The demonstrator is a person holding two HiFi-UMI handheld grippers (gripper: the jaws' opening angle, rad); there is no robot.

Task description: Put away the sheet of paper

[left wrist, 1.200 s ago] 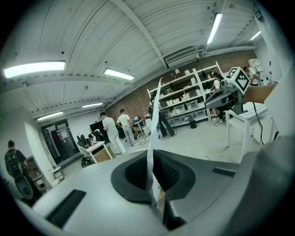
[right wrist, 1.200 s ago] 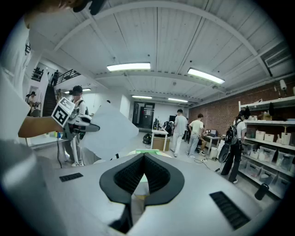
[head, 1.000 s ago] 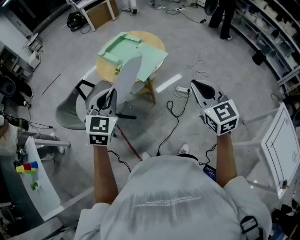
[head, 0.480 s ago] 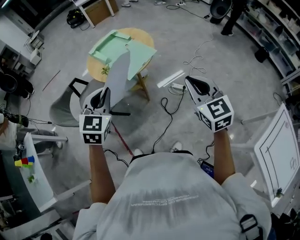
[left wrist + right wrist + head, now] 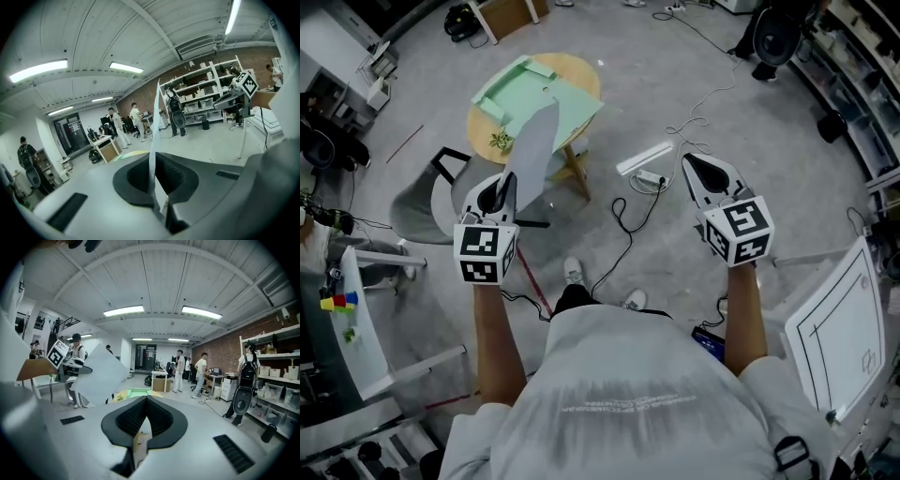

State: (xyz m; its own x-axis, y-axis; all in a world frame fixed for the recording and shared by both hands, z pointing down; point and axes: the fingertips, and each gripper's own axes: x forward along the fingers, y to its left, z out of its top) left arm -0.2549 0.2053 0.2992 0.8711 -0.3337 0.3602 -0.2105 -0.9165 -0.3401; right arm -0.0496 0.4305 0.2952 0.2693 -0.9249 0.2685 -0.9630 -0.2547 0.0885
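The sheet of paper [image 5: 532, 150] is a pale grey sheet that stands upright and leans toward the round table. My left gripper [image 5: 507, 180] is shut on its lower edge. In the left gripper view the sheet [image 5: 154, 122] shows edge-on, pinched between the pads of the left gripper [image 5: 152, 158]. A mint-green folder [image 5: 546, 94] lies open on the round wooden table [image 5: 584, 67], beyond the sheet. My right gripper [image 5: 687, 160] is held at the same height to the right, shut and holding nothing. Its pads [image 5: 157, 414] meet at the tip, and past them I see the sheet [image 5: 99, 373] and the folder [image 5: 140, 392].
A grey chair [image 5: 423, 208] stands left of the table. Cables [image 5: 627, 217] and a white power strip [image 5: 643, 158] lie on the floor ahead. A white board [image 5: 839, 328] leans at the right. A white table [image 5: 356, 337] with coloured blocks is at the left. Several people [image 5: 200, 375] stand in the room.
Both grippers have travelled across the room with the person, the sheet still in the left one. The round table has shifted left in the head view, and the person's shoes now show.
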